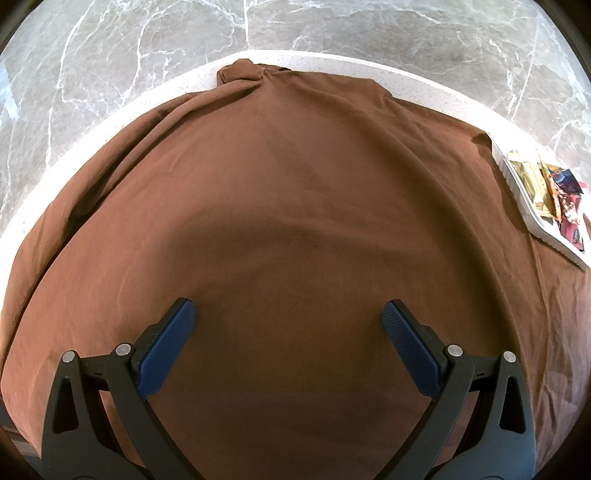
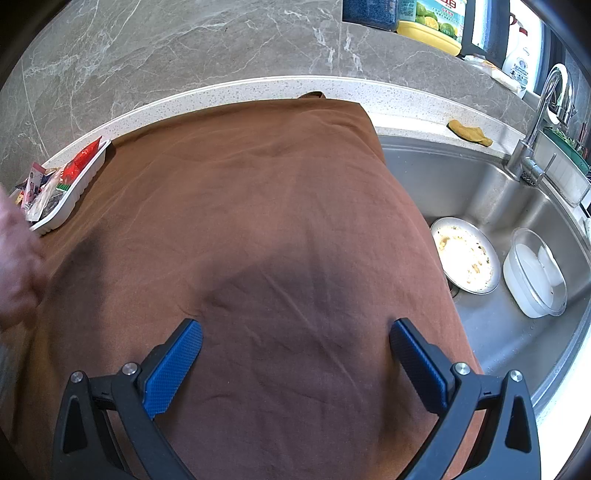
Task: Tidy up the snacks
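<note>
A white ribbed tray [image 1: 517,184] holding several snack packets [image 1: 554,188] sits on a brown cloth [image 1: 280,206] at the far right of the left wrist view. The same tray [image 2: 79,188] with its packets [image 2: 55,181] shows at the far left of the right wrist view. My left gripper [image 1: 289,314] is open and empty above the bare cloth, well left of the tray. My right gripper [image 2: 295,334] is open and empty above the cloth [image 2: 258,229], well right of the tray.
The cloth covers a speckled white counter [image 2: 406,99] against a grey marble wall [image 1: 332,26]. A steel sink [image 2: 498,332] on the right holds a dirty plate [image 2: 465,254] and a clear bowl [image 2: 535,273]. A faucet [image 2: 543,114], a yellow rag [image 2: 469,132] and bottles stand behind. A hand [image 2: 14,266] is at the left edge.
</note>
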`<action>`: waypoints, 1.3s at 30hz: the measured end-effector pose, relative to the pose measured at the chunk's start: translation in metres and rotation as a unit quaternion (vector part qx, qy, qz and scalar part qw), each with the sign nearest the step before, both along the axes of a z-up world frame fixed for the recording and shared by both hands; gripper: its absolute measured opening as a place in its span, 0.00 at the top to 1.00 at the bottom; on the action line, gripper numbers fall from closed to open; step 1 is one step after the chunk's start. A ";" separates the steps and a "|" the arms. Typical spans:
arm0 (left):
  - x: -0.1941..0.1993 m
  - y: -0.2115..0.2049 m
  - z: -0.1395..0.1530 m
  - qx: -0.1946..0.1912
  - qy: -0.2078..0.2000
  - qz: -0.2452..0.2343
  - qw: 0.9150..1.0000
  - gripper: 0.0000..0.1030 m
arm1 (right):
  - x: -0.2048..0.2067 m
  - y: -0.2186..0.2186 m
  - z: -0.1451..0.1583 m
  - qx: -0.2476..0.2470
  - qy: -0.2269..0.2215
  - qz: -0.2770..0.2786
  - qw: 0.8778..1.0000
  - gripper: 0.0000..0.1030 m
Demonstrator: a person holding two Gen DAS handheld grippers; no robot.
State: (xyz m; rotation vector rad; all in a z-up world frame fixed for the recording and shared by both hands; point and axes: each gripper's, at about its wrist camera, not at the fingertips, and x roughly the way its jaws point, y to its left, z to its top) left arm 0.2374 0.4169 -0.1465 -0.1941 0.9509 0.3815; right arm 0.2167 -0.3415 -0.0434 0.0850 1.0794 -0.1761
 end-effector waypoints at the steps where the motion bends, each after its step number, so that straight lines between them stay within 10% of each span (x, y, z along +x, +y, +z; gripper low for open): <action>1: 0.000 0.000 0.001 -0.006 -0.001 -0.001 1.000 0.00 | 0.000 0.000 0.000 0.000 0.000 0.000 1.000 0.00; 19: 0.039 -0.114 0.082 0.029 -0.046 -0.132 0.990 0.00 | 0.000 0.001 0.000 0.000 0.000 0.001 1.000 0.00; 39: 0.068 -0.264 0.157 0.059 -0.080 -0.285 0.953 0.00 | 0.001 0.001 -0.001 0.001 0.000 0.004 1.000 0.00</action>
